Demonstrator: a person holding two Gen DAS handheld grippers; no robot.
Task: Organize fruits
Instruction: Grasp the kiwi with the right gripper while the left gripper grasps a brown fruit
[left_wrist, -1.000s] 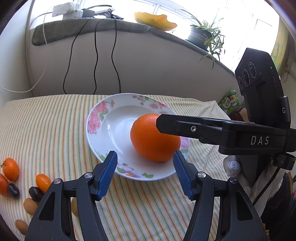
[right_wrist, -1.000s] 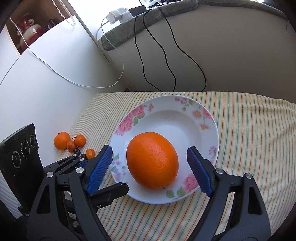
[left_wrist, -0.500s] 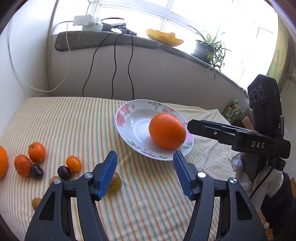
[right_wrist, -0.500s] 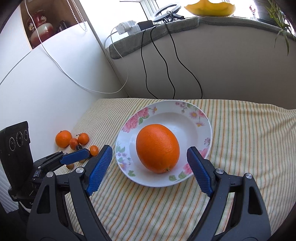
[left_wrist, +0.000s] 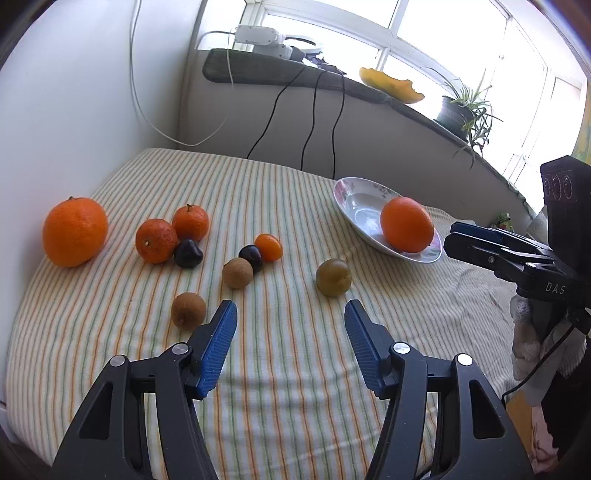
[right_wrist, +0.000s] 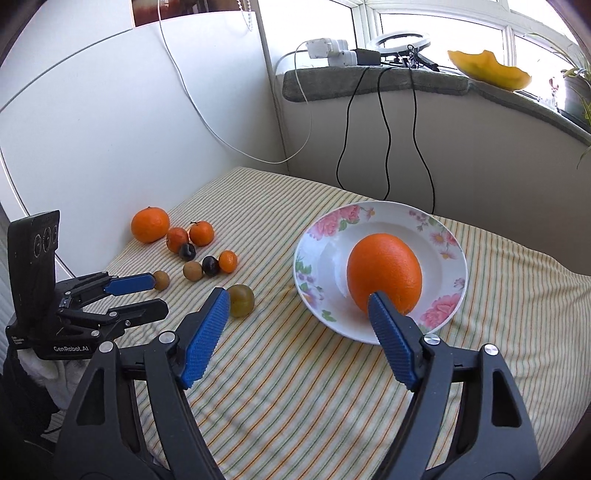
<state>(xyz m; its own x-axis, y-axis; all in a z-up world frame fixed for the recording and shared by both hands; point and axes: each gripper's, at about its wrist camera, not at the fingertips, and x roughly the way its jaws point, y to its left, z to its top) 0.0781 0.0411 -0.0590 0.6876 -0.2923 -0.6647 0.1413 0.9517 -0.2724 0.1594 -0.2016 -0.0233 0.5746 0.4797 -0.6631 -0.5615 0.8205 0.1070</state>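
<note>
Right wrist view: striped tablecloth (right_wrist: 295, 387) spread under everything, floral plate (right_wrist: 376, 214) ahead of the right finger, carrying one big orange (right_wrist: 384, 275) already delivered. Right gripper (right_wrist: 297, 306) empty, jaws wide though just narrowing a little, nothing between the pads. Left gripper (left_wrist: 291, 325) likewise empty, about half open and just easing slightly shut, poised over bare cloth.

Left wrist view: second large orange (left_wrist: 75, 230) far out past the left finger, near the cloth's edge. Two tangerines (left_wrist: 155, 240), touching each other, closer in. Greenish-yellow plum (left_wrist: 333, 277) just beyond the right fingertip, nearest of all. Two brown longans (left_wrist: 188, 310), one just beside the left fingertip. Small kumquat (left_wrist: 269, 246) and two dark plums (left_wrist: 250, 257) clustered between.

Risks, as a judgement: round fruit on soft cloth likely to roll if nudged by one pad before the other; touching neighbours apt to be knocked or caught together; small glossy pieces prone to slipping out of ribbed pads; orange on the shallow plate liable to roll off if bumped.
</note>
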